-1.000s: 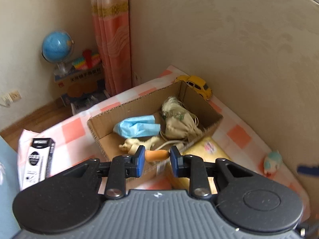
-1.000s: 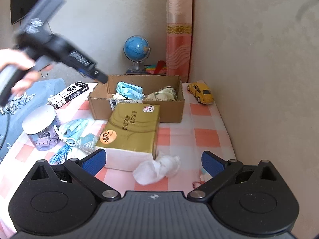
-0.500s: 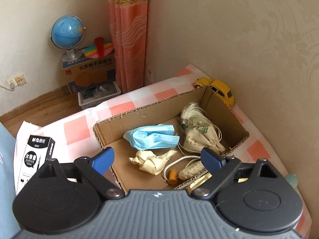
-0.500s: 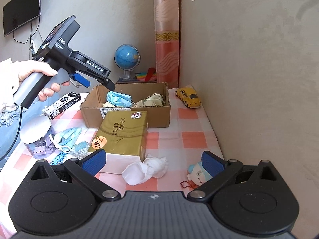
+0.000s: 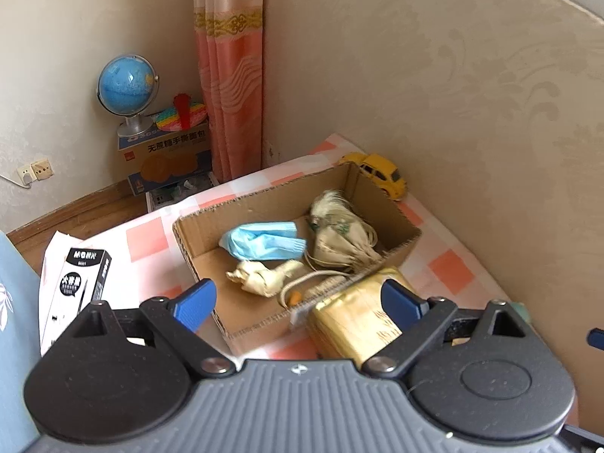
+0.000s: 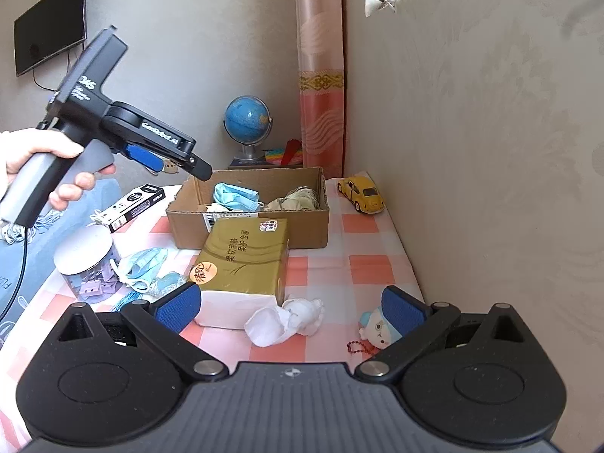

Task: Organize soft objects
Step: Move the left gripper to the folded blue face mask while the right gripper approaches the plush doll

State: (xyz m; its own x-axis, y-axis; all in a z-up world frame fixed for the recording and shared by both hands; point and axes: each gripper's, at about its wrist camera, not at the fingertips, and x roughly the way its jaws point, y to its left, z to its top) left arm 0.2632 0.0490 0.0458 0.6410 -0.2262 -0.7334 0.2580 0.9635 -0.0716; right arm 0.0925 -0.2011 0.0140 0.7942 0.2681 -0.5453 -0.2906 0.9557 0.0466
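We hold our left gripper wide open above the cardboard box. Our right gripper is wide open too, over the white sock.

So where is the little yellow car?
In the right wrist view, the yellow toy car sits on the checkered cloth by the wall, just right of the cardboard box.

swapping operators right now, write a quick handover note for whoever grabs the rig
Left gripper: jaws open, empty, held above the cardboard box.
Right gripper: jaws open, empty, low over the table's near end.
Done: in the box lie a blue mask, a cream pouch, a small knotted cloth.
Left: white crumpled cloth, plush keychain, second blue mask, all on the table.
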